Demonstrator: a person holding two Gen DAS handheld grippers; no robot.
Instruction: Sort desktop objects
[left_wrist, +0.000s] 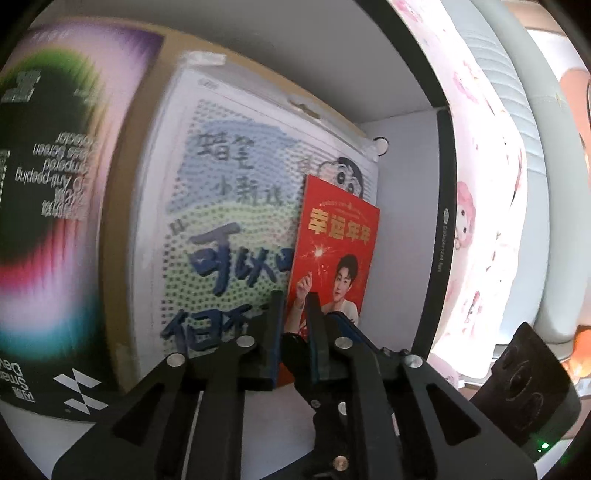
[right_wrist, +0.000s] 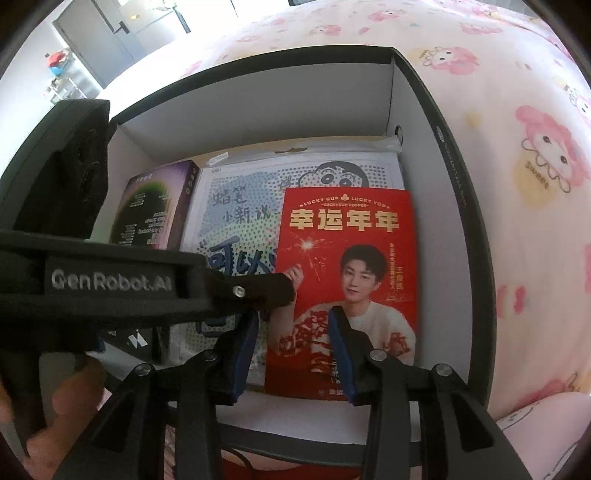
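A red card (right_wrist: 347, 273) with a young man's portrait lies inside a black box with a white lining (right_wrist: 391, 99), on top of a white cartoon-print packet (right_wrist: 236, 221). My left gripper (left_wrist: 293, 325) is shut on the card's left edge; the card also shows edge-on in the left wrist view (left_wrist: 332, 254). The left gripper (right_wrist: 284, 291) reaches in from the left in the right wrist view. My right gripper (right_wrist: 291, 343) hovers open above the card's lower part, holding nothing.
A dark screen-protector box (right_wrist: 151, 214) with a purple glow print lies left of the packet; it also shows in the left wrist view (left_wrist: 48, 206). The black box sits on a pink cartoon bedspread (right_wrist: 535, 184). A door (right_wrist: 107, 33) is far behind.
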